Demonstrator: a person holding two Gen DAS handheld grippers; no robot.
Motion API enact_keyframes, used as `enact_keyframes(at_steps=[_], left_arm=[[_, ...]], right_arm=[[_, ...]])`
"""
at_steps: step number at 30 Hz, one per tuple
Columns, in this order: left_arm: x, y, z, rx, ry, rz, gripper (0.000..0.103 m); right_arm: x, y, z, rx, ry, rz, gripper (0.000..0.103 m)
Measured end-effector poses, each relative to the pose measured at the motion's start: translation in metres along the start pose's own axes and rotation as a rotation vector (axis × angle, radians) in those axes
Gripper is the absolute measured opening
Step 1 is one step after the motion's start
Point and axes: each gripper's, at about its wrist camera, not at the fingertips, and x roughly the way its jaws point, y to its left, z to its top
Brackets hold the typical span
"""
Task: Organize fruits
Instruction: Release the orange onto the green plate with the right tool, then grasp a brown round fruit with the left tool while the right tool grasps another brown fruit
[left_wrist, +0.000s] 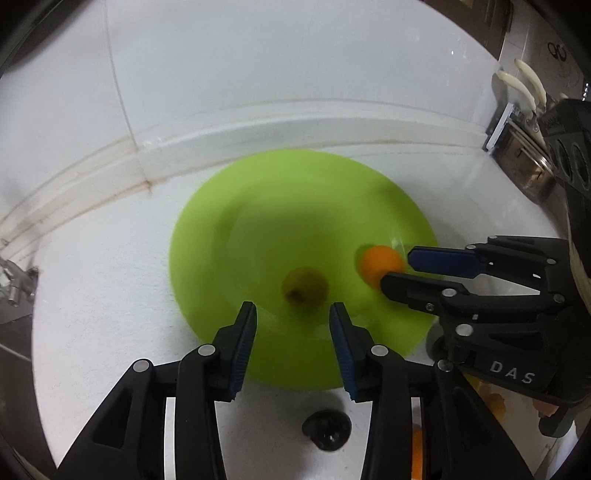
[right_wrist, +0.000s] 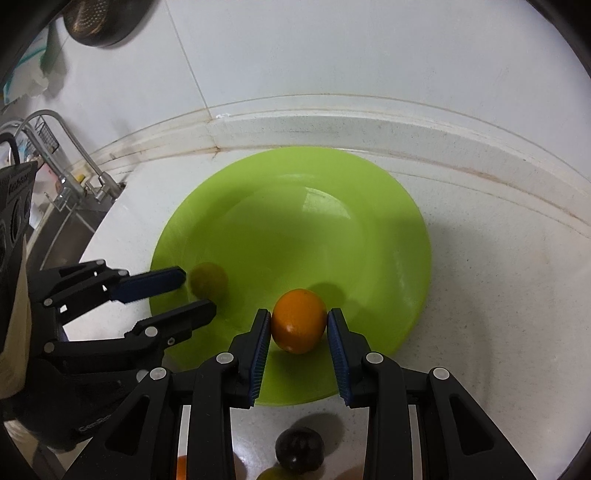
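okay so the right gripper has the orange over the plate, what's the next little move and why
Probably open the right gripper. The round orange fruit sits pinched between its blue pads, already over the lime-green round plate, near the small greenish fruit by the open left gripper.

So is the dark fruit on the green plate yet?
No, the dark fruit lies on the white counter, just off the near rim of the plate.

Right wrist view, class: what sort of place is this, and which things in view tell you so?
Most likely a home kitchen counter. A metal tap stands over a sink at the left, a white tiled wall rises behind the worktop, and a green plate holds fruit.
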Motion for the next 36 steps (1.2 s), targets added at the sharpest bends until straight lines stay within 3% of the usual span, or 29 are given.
enact_keyframes(at_steps=[11,15,19,21,36], left_arm=[[-0.078,-0.018,-0.025,0.001,-0.125,0.024,0.06],[-0.103,-0.028,-0.036,-0.007,-0.173,0.021,0.065],[-0.124,-0.043,-0.047,-0.013,-0.226,0.047,0.069],[-0.132,-0.05,-0.053,-0.006,-0.245,0.061,0.07],[-0.15,-0.089,-0.104,-0.003,-0.317,0.102,0.072]], right_arm=[[-0.085,0.02,-0.026,-0.04,-0.206,-0.044,0.034],[-0.118,0.028,-0.044,-0.056,-0.276,-0.068,0.042],[-0.14,0.03,-0.06,-0.053,-0.308,-0.067,0.043],[-0.15,0.028,-0.068,-0.047,-0.323,-0.068,0.049],[-0.178,0.032,-0.119,-0.14,-0.356,-0.054,0.049]])
